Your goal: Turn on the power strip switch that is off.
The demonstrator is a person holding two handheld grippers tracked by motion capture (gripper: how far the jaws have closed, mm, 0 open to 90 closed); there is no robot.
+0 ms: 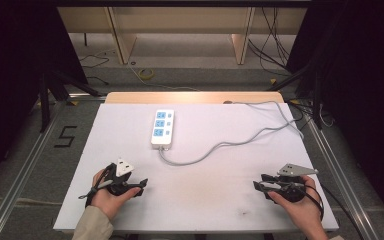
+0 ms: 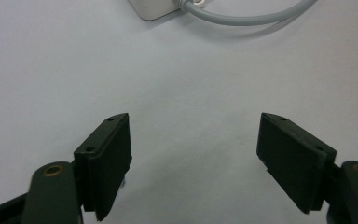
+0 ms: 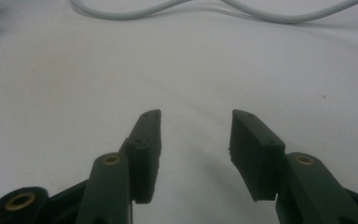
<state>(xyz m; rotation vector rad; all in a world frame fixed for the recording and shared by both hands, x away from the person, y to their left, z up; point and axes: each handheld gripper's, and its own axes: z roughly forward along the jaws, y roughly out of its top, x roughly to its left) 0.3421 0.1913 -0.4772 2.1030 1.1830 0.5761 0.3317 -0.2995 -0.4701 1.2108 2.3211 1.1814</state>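
A white power strip (image 1: 162,128) lies toward the far middle of the white table (image 1: 220,200), its grey cable (image 1: 230,144) curving right and off the far right edge. The left gripper (image 1: 141,186) rests near the table's near left corner, jaws spread wide with nothing between them. The right gripper (image 1: 258,186) sits near the near right edge, jaws parted and holding nothing. Bare tabletop stretches between both grippers and the strip.

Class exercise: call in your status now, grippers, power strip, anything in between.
Left gripper open, empty, low over the table. Right gripper open, empty. Power strip flat at table's far side, untouched. Its cable snakes across the middle.
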